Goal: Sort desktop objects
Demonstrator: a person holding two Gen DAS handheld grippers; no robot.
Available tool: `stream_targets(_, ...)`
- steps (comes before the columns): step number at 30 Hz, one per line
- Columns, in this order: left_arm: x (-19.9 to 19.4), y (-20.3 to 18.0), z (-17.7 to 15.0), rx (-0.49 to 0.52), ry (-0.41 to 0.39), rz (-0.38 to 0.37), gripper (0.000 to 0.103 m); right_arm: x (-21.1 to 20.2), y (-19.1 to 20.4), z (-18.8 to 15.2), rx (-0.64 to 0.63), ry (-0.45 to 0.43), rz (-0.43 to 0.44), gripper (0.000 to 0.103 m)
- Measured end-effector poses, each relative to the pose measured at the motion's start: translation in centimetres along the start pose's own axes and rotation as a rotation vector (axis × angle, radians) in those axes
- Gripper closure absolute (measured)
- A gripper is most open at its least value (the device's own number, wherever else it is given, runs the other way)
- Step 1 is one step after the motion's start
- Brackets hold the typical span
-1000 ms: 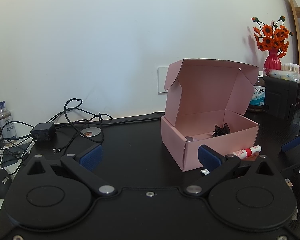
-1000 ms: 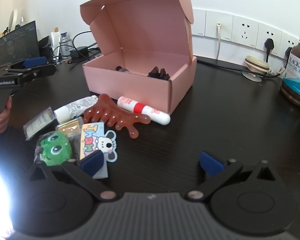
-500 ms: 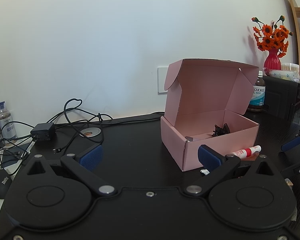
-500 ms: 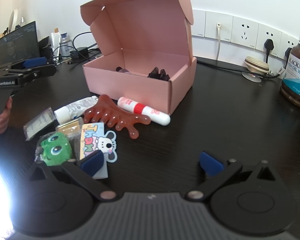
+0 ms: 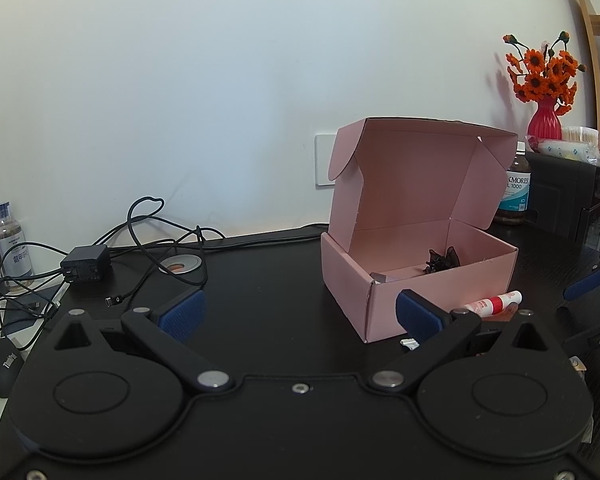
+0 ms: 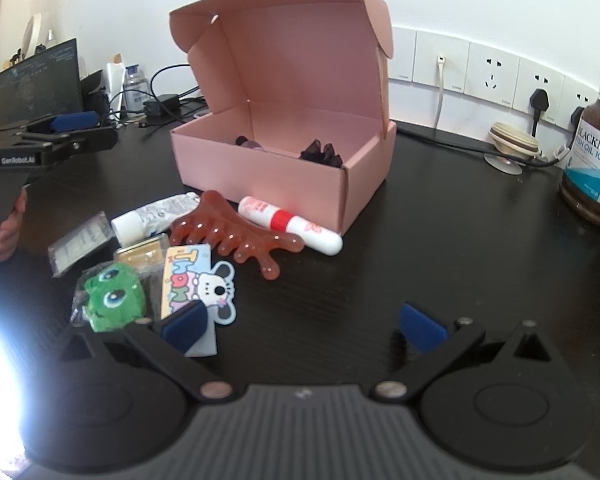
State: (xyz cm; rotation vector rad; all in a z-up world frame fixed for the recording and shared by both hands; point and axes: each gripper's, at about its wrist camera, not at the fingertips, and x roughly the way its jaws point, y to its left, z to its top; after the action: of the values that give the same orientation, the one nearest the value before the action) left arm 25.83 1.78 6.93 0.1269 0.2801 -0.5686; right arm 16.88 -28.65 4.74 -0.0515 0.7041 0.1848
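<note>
Right wrist view, white-and-red tube (image 6: 290, 219) lying flat, parallel to pink box (image 6: 260, 178) front

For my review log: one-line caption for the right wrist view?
Open right claw hovers over desk clutter, comb and white tube, before the open pink box.

The brown supplement bottle (image 6: 594, 160) at three o'clock reads "BLACKMORES FISH OIL 1000". The left gripper (image 6: 48, 136) at nine o'clock bears "GenRobot.AI". The mouse (image 5: 2, 362) shows "ThinkPad".
</note>
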Motion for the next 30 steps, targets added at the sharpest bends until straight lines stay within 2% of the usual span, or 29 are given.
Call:
stream_targets(18, 0.0, -0.3, 0.0, 0.009, -0.001, -0.001, 0.0, -0.9, 0.8, 0.1, -0.069, 0.002, -0.012, 0.001)
stream_targets(30, -0.1, -0.3, 0.0, 0.011, -0.006, 0.002, 0.0, -1.1, 0.1, -0.3, -0.027, 0.02, -0.003, 0.001)
